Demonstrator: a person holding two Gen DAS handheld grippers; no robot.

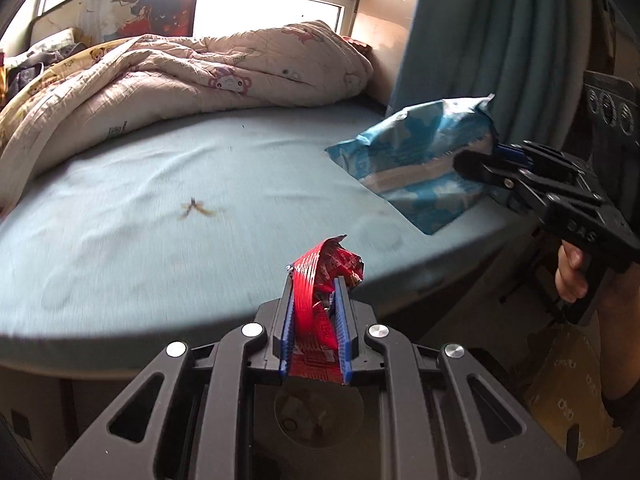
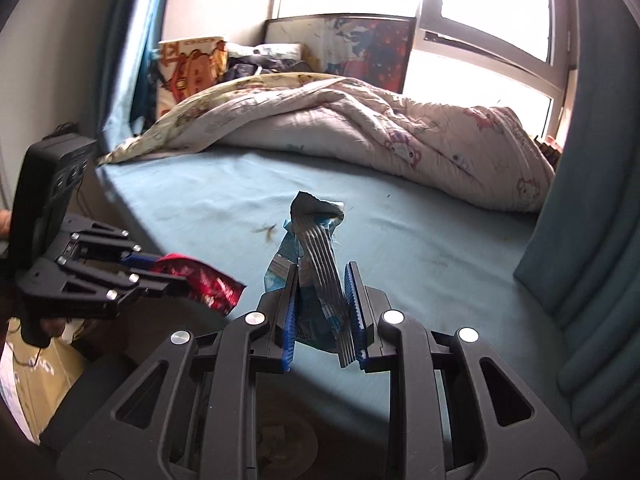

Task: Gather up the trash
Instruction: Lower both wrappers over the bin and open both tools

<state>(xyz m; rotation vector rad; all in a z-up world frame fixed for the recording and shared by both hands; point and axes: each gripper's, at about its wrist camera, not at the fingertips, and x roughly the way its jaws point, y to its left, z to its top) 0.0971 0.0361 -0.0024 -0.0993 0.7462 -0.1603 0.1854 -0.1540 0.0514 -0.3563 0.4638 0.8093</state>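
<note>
Left wrist view: left gripper [image 1: 316, 292] clamps red wrapper [image 1: 320, 300] and right gripper [image 1: 478, 162] clamps blue packet [image 1: 416, 160], both lifted over the bed's [image 1: 160, 208] near edge; pickup done, next judged carry to bin.

Blown-out window [image 2: 480, 12] backlight, shadowed foreground, fisheye-bent edges, slight blur
</note>
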